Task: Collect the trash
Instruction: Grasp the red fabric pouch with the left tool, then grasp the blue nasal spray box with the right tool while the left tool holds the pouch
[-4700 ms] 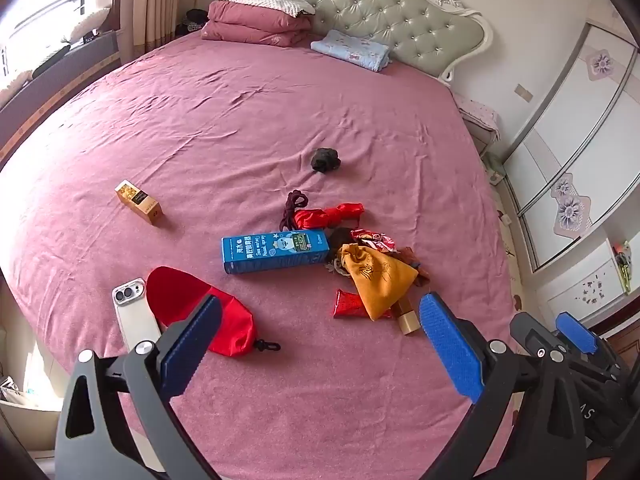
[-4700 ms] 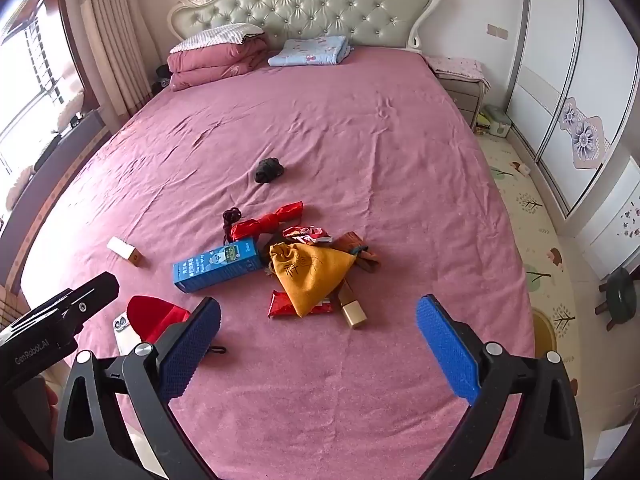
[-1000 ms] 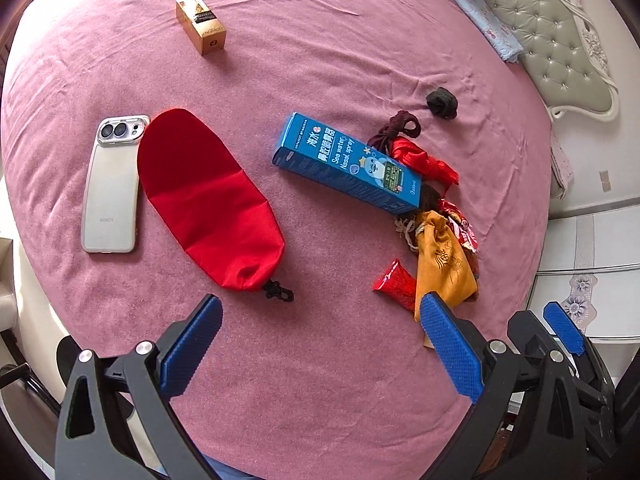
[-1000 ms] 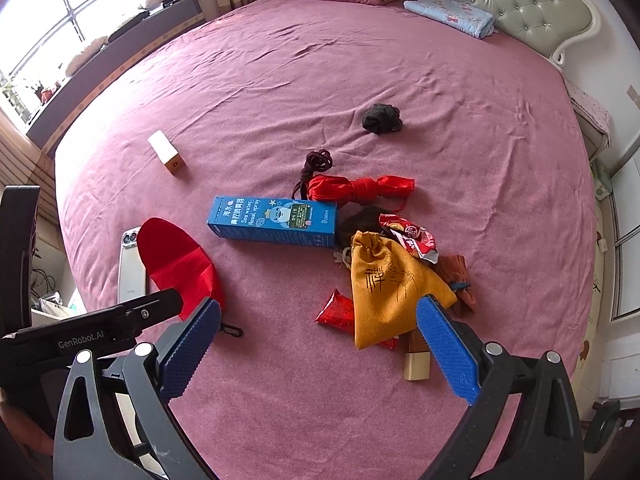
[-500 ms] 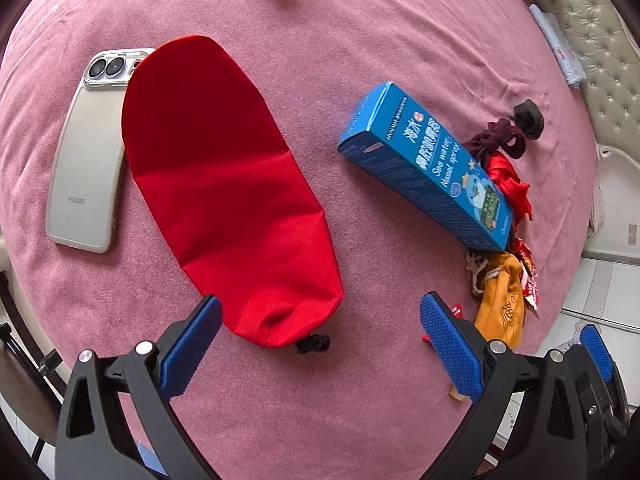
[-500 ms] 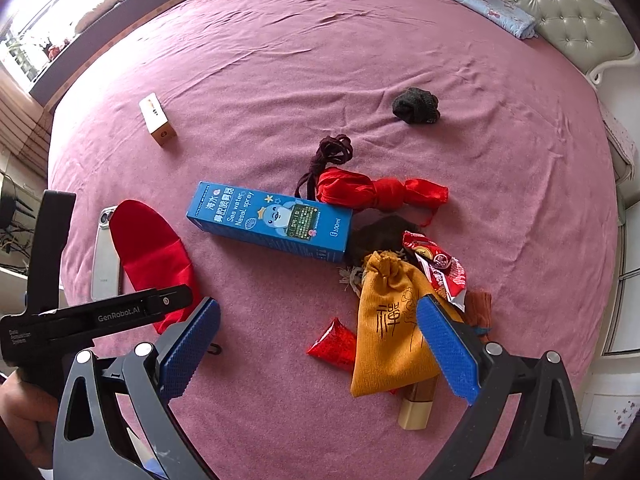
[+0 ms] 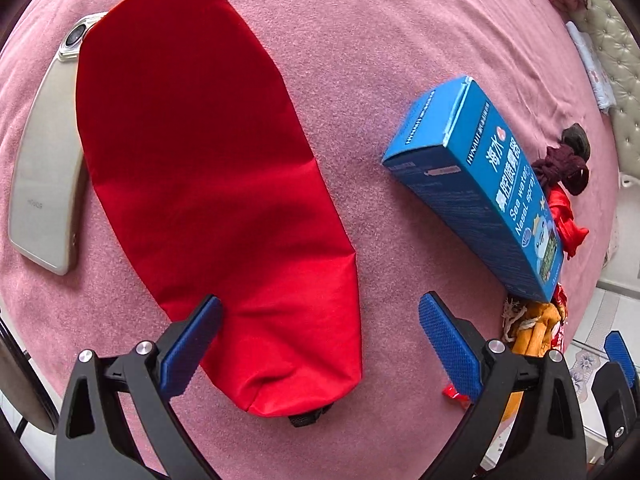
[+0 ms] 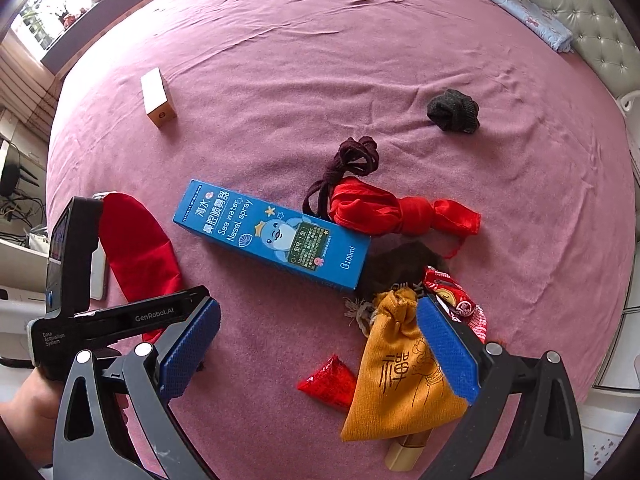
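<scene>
The left gripper (image 7: pixel 320 336) stands wide open low over the near edge of the bed (image 7: pixel 360 40), gripping nothing; its left pad (image 7: pixel 192 344) overlaps the near end of the flat red bag (image 7: pixel 200 160), though contact cannot be told, and its right pad (image 7: pixel 448 344) is over bare pink cover. The bag's black buckle (image 7: pixel 306 418) pokes out at that near end. A phone (image 7: pixel 44 184) lies face down along the bag's left side, its camera corner tucked under the fabric.

The right gripper (image 8: pixel 316 348) is just as wide open and empty, its right pad (image 8: pixel 448 352) in front of the yellow drawstring pouch (image 8: pixel 400 392). A red foil wrapper (image 8: pixel 328 380) lies just left of the pouch, a red-and-white snack packet (image 8: pixel 460 304) at its far right side, and a small gold box (image 8: pixel 404 452) sticks out under its near end. Beyond them lies the blue nasal spray box (image 8: pixel 276 236), then a knotted red cloth (image 8: pixel 400 212) touching a dark maroon cord (image 8: pixel 348 164). Farther toward the middle of the bed sit a rolled black sock (image 8: pixel 454 110) and, well apart near the left edge, 1 small white-and-gold carton (image 8: pixel 158 98).
</scene>
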Action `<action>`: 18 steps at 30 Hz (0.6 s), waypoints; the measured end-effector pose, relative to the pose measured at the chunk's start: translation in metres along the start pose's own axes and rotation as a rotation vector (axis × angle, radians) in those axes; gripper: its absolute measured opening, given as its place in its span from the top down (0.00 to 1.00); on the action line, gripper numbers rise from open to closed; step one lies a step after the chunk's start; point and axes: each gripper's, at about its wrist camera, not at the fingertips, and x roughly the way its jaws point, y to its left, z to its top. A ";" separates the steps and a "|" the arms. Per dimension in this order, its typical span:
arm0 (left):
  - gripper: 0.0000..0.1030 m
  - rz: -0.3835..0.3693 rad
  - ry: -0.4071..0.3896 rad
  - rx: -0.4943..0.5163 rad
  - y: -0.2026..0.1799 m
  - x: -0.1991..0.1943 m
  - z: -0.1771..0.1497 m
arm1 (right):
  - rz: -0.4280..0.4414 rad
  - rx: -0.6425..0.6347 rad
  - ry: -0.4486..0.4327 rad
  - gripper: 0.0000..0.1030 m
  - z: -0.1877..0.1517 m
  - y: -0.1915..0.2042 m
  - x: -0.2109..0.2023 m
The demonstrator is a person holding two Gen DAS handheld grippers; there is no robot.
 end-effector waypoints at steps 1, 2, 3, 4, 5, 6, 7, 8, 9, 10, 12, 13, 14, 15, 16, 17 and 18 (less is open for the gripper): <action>0.06 0.003 0.001 -0.014 0.000 0.001 0.001 | 0.007 -0.009 0.004 0.08 0.001 0.001 0.002; 0.08 0.014 0.004 -0.022 0.000 0.002 0.002 | 0.011 -0.018 0.005 0.08 0.003 0.002 0.004; 0.13 0.034 0.007 -0.026 -0.001 0.003 0.003 | 0.016 -0.029 0.004 0.08 0.005 0.003 0.005; 0.15 0.058 0.011 -0.029 -0.003 0.004 0.003 | 0.025 -0.041 0.007 0.08 0.006 0.004 0.007; 0.22 0.083 0.013 -0.037 -0.004 0.005 0.003 | 0.037 -0.055 0.013 0.08 0.008 0.006 0.010; 0.30 0.098 0.014 -0.043 -0.003 0.004 0.003 | 0.049 -0.070 0.019 0.08 0.010 0.007 0.013; 0.35 0.119 0.017 -0.049 0.000 0.003 0.003 | 0.059 -0.088 0.021 0.08 0.012 0.009 0.015; 0.42 0.127 0.021 -0.055 0.003 0.002 0.003 | 0.067 -0.110 0.023 0.08 0.014 0.011 0.017; 0.45 0.116 0.023 -0.068 0.005 0.000 0.006 | 0.079 -0.135 0.027 0.08 0.016 0.014 0.019; 0.48 0.105 0.024 -0.077 0.008 -0.001 0.006 | 0.092 -0.164 0.031 0.08 0.018 0.018 0.020; 0.60 0.075 0.026 -0.087 0.019 -0.004 0.007 | 0.108 -0.228 0.027 0.08 0.022 0.026 0.022; 0.65 0.060 0.023 -0.091 0.024 -0.005 0.007 | 0.120 -0.261 0.029 0.08 0.024 0.029 0.023; 0.83 0.029 0.020 -0.092 0.027 -0.007 0.007 | 0.127 -0.291 0.030 0.08 0.026 0.033 0.025; 0.96 -0.020 0.026 -0.090 0.031 -0.007 0.007 | 0.129 -0.317 0.030 0.08 0.028 0.037 0.027; 0.96 -0.031 0.030 -0.089 0.032 -0.008 0.007 | 0.133 -0.341 0.033 0.08 0.030 0.040 0.030; 0.96 -0.032 0.031 -0.084 0.033 -0.008 0.008 | 0.136 -0.363 0.035 0.08 0.032 0.043 0.032; 0.97 -0.033 0.032 -0.083 0.036 -0.011 0.005 | 0.133 -0.387 0.034 0.08 0.034 0.046 0.034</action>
